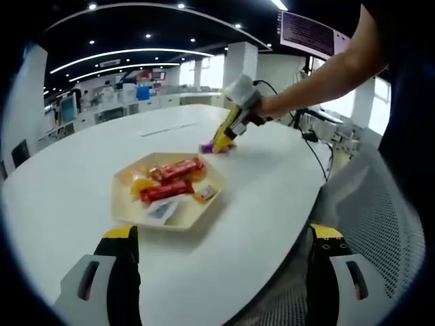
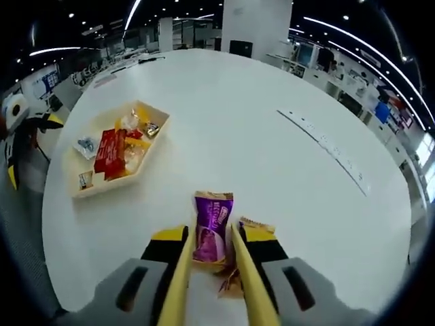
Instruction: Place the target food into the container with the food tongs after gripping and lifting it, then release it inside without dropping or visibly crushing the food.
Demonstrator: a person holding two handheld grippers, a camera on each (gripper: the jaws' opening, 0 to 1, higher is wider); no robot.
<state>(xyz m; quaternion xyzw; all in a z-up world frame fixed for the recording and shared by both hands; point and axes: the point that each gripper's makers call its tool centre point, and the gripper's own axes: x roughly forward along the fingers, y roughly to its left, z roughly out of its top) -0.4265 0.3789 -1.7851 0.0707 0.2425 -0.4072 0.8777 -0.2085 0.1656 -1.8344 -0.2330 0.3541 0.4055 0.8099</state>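
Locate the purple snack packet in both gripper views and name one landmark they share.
Left gripper view: the purple snack packet lies on the white table above centre, at the tips of the right gripper, beyond the tray.
Right gripper view: it sits low at centre, between the yellow tongs.
Shared landmark: the beige tray of snacks.

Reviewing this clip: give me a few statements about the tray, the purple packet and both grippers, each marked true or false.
1. The purple packet lies between the right gripper's tongs. True.
2. The purple packet is already in the tray. False: it lies on the white table, apart from the tray.
3. The tray holds red packets. True.
4. The left gripper is shut on a packet. False: its jaws stand wide apart, holding nothing.
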